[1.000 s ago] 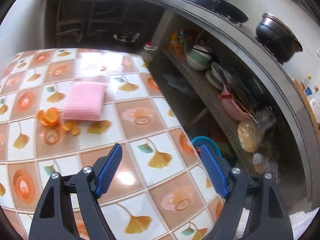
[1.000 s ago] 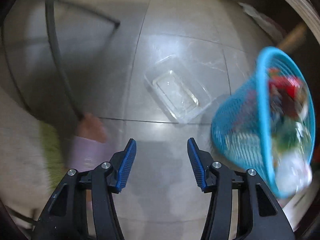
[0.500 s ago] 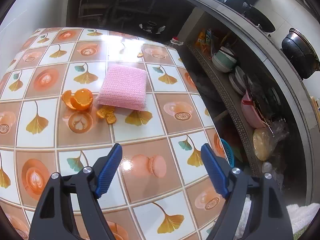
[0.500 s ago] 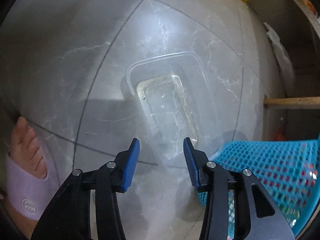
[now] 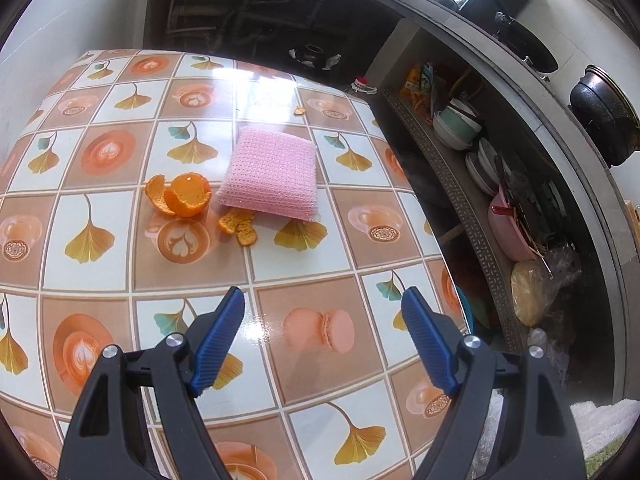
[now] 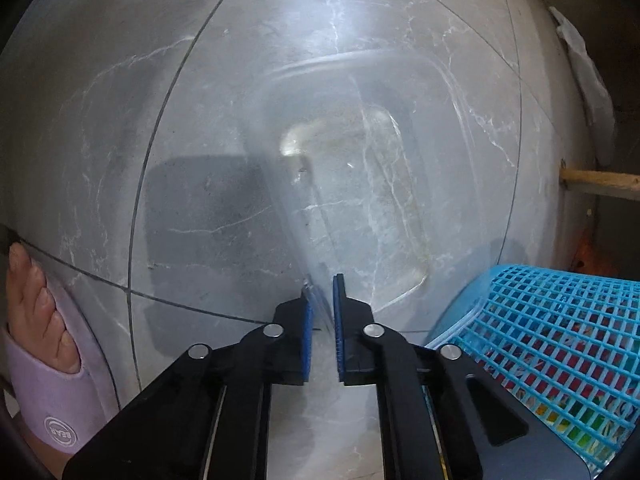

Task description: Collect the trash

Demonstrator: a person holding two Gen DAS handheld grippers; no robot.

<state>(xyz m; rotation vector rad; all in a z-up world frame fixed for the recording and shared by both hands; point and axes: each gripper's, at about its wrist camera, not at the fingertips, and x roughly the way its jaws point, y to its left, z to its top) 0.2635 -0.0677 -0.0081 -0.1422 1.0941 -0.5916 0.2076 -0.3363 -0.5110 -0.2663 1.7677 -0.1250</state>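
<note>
The right gripper [image 6: 321, 282] has just been closing and now pinches the near rim of a clear plastic box [image 6: 352, 184] on the grey floor [image 6: 120, 80], beside a blue basket [image 6: 552, 332] of coloured trash. A foot [image 6: 36, 312] at the left wears a pale slipper; its round logo is too small to read. The left gripper [image 5: 322, 320] hangs spread over the patterned tablecloth [image 5: 312, 264], where orange peel [image 5: 180, 194] lies touching a pink sponge [image 5: 272, 176].

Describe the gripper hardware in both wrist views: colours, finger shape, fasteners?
Both match: left gripper and right gripper have matte black angular arms with cut-out slots, round silver pivot pins, and blue ribbed pads on tapered fingers. No cables or markings visible.
</note>
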